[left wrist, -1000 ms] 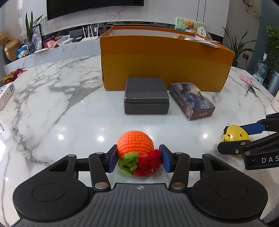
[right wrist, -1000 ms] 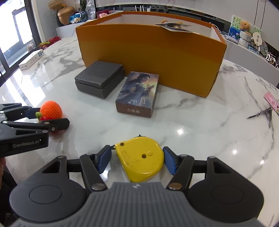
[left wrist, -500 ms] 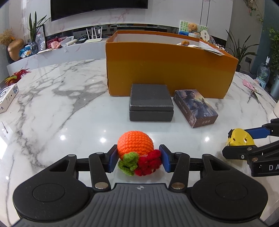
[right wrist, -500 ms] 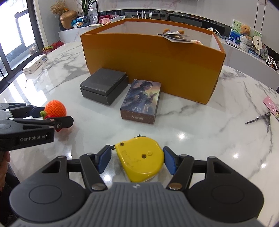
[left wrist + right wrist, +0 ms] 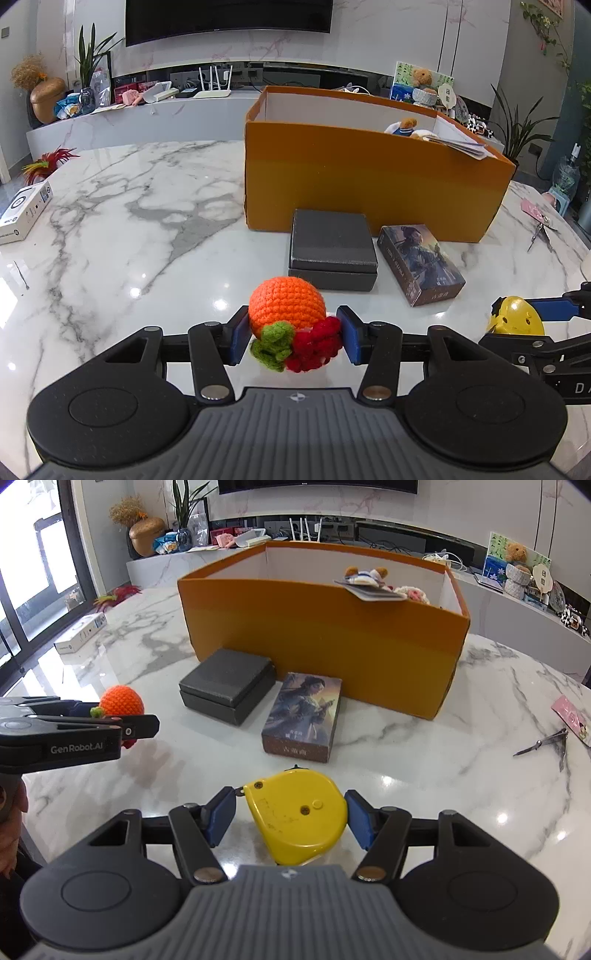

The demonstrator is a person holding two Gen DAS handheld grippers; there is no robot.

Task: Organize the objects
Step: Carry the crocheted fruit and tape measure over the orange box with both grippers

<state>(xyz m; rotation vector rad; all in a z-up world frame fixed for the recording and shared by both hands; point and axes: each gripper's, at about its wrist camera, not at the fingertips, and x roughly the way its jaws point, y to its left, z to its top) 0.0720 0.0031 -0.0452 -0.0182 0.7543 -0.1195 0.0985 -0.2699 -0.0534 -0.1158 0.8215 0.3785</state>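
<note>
My left gripper (image 5: 291,336) is shut on a crocheted orange toy (image 5: 286,304) with green and red knitted bits, its blue pads pressing both sides. The right wrist view shows that toy (image 5: 122,701) in the left gripper (image 5: 123,718) at the left. A yellow tape measure (image 5: 299,808) sits between the blue pads of my right gripper (image 5: 288,818), which is shut on it. The same tape measure (image 5: 515,315) shows at the right edge of the left wrist view. Behind stands an open orange cardboard box (image 5: 369,192) holding plush toys and papers.
In front of the orange box (image 5: 321,646) lie a dark grey lidded box (image 5: 332,243) and a picture-printed card box (image 5: 421,262). A white carton (image 5: 22,210) lies far left. Small metal clippers (image 5: 543,742) and a pink card (image 5: 572,716) lie at the right on the marble table (image 5: 129,221).
Both views now look further into the orange box, which shows more of its inside. In the left wrist view it has shifted right. The toy and the tape measure stay gripped as before.
</note>
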